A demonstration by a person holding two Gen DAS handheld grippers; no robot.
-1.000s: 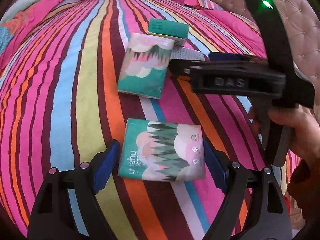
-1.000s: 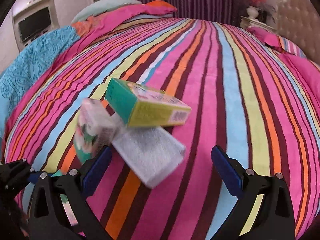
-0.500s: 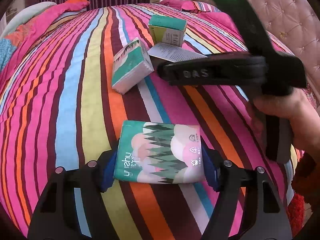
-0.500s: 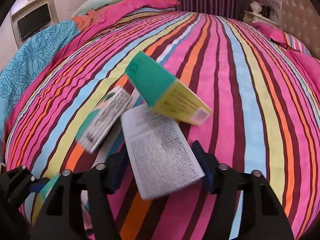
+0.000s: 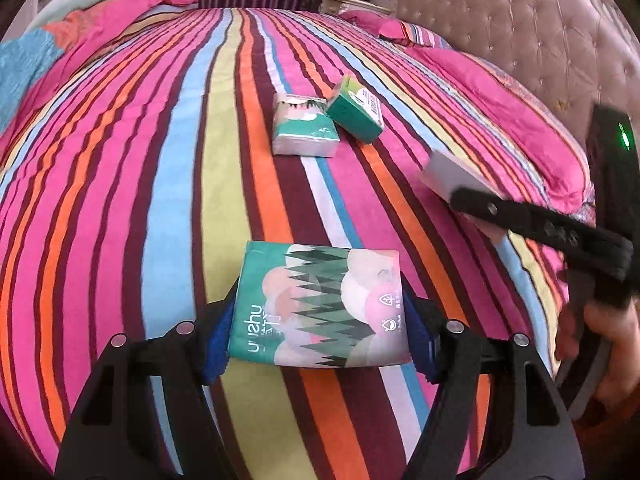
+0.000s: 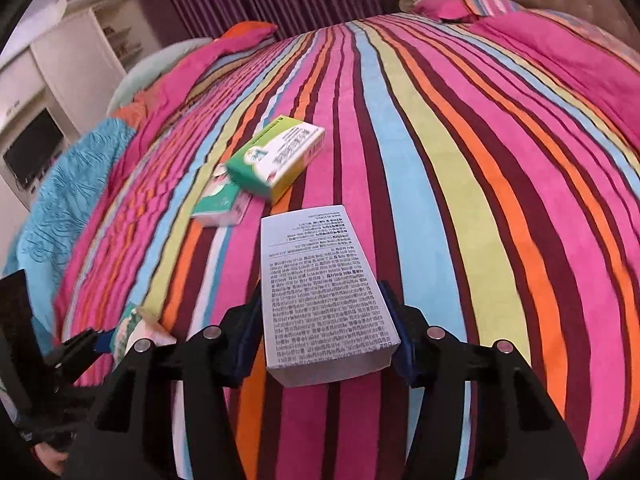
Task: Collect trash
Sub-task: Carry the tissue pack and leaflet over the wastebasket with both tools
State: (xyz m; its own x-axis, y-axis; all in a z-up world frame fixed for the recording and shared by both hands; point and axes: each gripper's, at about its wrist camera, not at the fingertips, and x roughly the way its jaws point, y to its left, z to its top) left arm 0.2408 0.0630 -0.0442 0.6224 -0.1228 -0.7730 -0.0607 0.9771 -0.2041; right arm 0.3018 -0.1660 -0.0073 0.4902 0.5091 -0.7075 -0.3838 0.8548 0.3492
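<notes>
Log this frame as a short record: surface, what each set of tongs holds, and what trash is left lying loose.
surface: striped bedspread
left tongs: shut on tissue pack; jaws have just been closing
right tongs: shut on folded printed leaflet; jaws have just been closing
loose items: second tissue pack and green-and-yellow carton, side by side on the bed
other: tufted headboard at the bed's far end
</notes>
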